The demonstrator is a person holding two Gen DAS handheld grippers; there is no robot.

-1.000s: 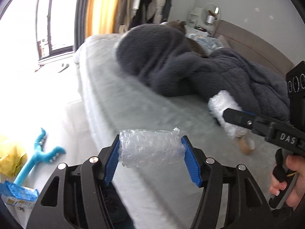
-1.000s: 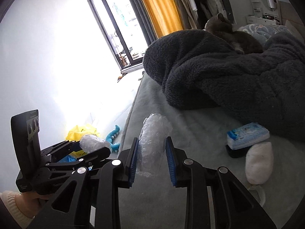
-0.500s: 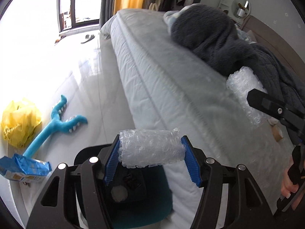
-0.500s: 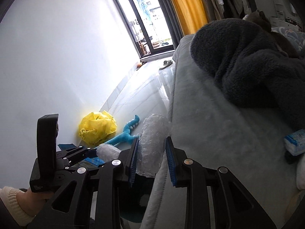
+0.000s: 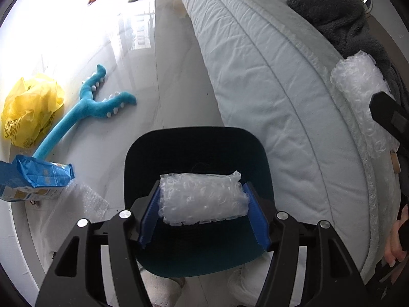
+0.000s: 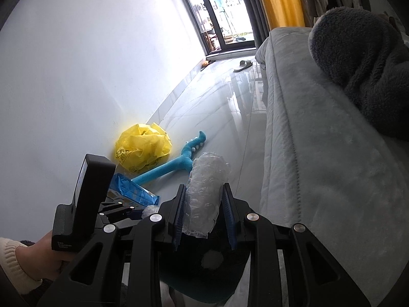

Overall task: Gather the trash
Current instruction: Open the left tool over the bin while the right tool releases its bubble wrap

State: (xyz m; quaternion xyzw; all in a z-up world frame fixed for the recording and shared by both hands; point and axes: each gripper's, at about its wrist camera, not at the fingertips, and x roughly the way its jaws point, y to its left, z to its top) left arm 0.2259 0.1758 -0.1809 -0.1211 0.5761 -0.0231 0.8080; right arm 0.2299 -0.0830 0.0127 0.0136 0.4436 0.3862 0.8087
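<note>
left wrist view: the left gripper (image 5: 203, 202) clamps a bubble wrap roll (image 5: 203, 199) above the dark bin (image 5: 153, 153) (the right gripper (image 6: 203, 212) pinches another); next, release both inside.

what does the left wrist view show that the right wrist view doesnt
Only the left wrist view: the full rim of the dark teal bin under the left gripper, which is shut on a roll of clear bubble wrap, and a flat bubble wrap sheet on the floor.

Only the right wrist view: the yellow curtain, the glass door, the white wall.

Both: the yellow plastic bag, blue plush toy, blue packet, grey bed, and the right gripper's bubble wrap roll.
</note>
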